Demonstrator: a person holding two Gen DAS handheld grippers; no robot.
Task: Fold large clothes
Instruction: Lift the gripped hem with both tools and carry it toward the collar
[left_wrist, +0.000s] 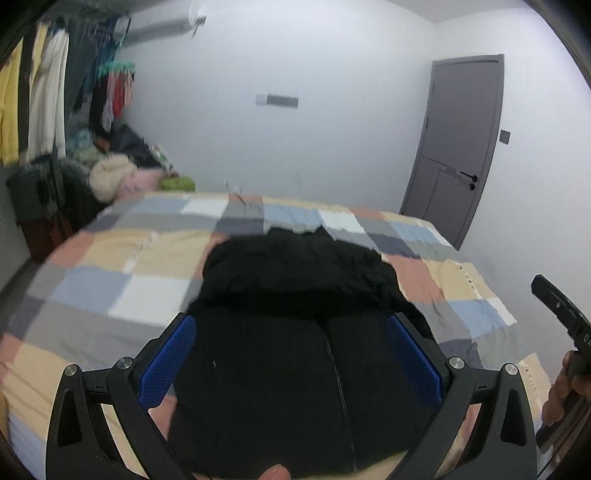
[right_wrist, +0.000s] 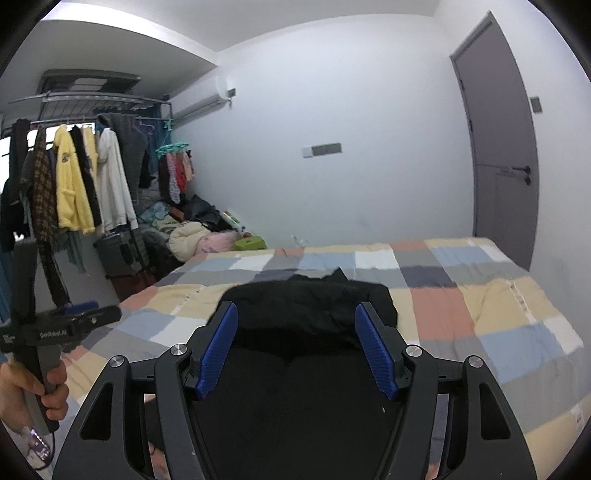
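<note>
A large black garment (left_wrist: 295, 332) with a centre zipper lies spread on the bed, its far end bunched into a thicker fold; it also shows in the right wrist view (right_wrist: 306, 339). My left gripper (left_wrist: 291, 332) is open and empty, held above the garment's near part with its blue pads either side. My right gripper (right_wrist: 297, 325) is open and empty, also above the garment. The right gripper's body shows at the right edge of the left wrist view (left_wrist: 565, 317). The left gripper, held in a hand, shows in the right wrist view (right_wrist: 66, 321).
The bed has a patchwork cover (left_wrist: 110, 266) of beige, blue, grey and pink squares. A rack of hanging clothes (right_wrist: 74, 177), a suitcase (right_wrist: 118, 254) and a pile of clothes (right_wrist: 192, 229) stand at the far left. A grey door (right_wrist: 498, 147) is at the right.
</note>
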